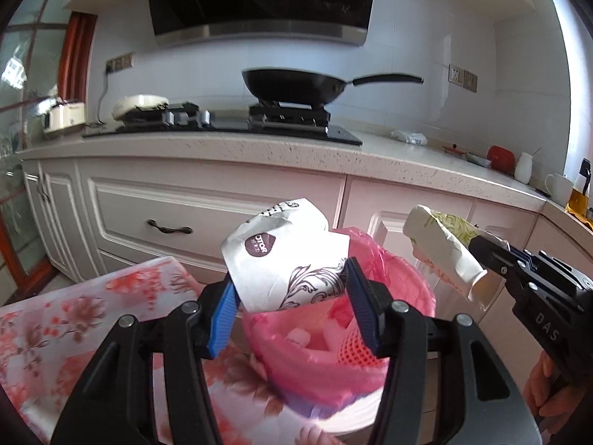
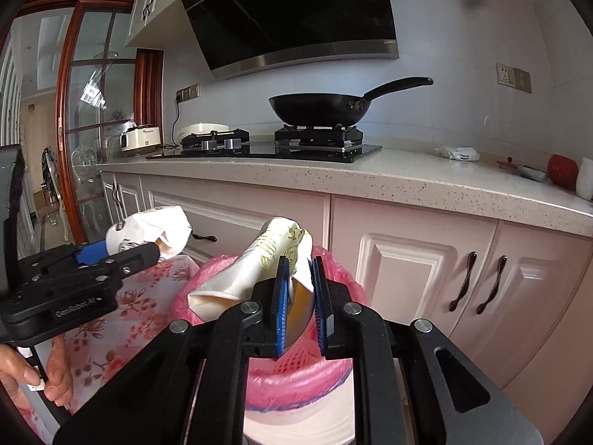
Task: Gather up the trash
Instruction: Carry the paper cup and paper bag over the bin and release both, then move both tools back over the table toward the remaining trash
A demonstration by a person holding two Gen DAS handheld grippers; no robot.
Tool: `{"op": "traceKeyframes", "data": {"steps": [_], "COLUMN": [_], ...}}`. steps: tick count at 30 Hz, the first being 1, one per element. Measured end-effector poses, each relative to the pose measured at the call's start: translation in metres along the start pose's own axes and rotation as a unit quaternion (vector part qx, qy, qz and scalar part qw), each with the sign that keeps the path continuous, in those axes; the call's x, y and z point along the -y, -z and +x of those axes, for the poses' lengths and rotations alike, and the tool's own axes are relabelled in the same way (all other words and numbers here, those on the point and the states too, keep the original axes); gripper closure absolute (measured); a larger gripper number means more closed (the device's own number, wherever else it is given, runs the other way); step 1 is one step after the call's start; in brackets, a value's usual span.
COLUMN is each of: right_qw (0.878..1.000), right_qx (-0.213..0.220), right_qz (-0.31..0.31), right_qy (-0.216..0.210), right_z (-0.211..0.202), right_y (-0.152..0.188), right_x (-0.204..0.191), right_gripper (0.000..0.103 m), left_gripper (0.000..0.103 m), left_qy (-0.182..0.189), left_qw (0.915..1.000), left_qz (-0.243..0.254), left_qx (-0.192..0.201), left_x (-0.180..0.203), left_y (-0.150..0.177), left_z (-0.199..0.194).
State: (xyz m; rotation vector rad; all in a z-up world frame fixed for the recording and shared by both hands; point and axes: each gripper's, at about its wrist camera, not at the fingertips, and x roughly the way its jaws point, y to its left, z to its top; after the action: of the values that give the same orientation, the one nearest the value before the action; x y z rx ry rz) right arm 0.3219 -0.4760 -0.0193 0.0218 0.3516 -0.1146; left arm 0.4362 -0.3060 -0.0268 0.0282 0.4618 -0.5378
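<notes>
Left wrist view: the left gripper (image 1: 292,296) holds a squashed white cup (image 1: 278,256) between its two blue fingers (image 1: 224,319). The fingers press on the cup from both sides, with a wide gap because the cup is fat. The cup hangs right over the near edge of the bin (image 1: 418,289), which has a pink bag in it. The bin's mouth is just below and a little ahead of the cup. The cup's long side points up and away. Off to the right, the right gripper (image 1: 481,256) holds a green cup (image 1: 441,244). That one sits over the bin's right edge, tilted up to the left.

Right wrist view: the right gripper (image 2: 300,296) is squeezed tight on the green cup (image 2: 259,263), fingers close together. The cup leans up and away, its open end low and to the left. The pink bin (image 2: 296,389) is straight under it. The left gripper (image 2: 122,252) is at the left with the white cup (image 2: 152,230), over the flowered cloth (image 2: 111,333) beside the bin's edge.

I think both cups are about ready to drop. The green cup looks better centred over the bin, so letting go there seems safest. The white cup may need a small push forward first, or it could hit the edge.
</notes>
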Motion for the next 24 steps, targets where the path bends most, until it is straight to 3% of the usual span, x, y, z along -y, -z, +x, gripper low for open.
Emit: {"op": "traceKeyframes", "data": {"steps": [4,7,11,17,21,24], "right_qw": [1.000,1.000,0.999,0.999,0.999,1.000], "right_qx": [-0.011,-0.026,-0.032,-0.029,-0.014,0.002], "right_qz": [0.009,0.016,0.028,0.032,0.036,0.029], "right_qy": [-0.008,0.000,0.005,0.005,-0.003,-0.009], "right_z": [0.023,0.039,0.043,0.025,-0.002,-0.028], "right_y": [0.004,0.012,0.019,0.021,0.017,0.013], "right_x": [0.011,0.021,0.028,0.024,0.012,-0.004], "right_gripper": [0.088,0.084,0.083,0.081,0.060,0.053], "left_gripper": [0.049,0.038,0.035,0.023,0.019,0.013], "left_qy": [0.004,0.002,-0.002,-0.023,-0.042,-0.059], "left_qw": [0.9999,0.9997,0.9996,0.9995,0.9990,0.9982], "left_qz": [0.008,0.011,0.006,-0.009,-0.011,-0.011], "left_qx": [-0.014,-0.022,-0.029,-0.020,-0.012,0.002], "left_x": [0.002,0.000,-0.006,-0.020,-0.026,-0.033], "left_y": [0.000,0.005,0.011,0.021,0.022,0.024], "left_z": [0.038,0.058,0.069,0.037,0.005,-0.030]}}
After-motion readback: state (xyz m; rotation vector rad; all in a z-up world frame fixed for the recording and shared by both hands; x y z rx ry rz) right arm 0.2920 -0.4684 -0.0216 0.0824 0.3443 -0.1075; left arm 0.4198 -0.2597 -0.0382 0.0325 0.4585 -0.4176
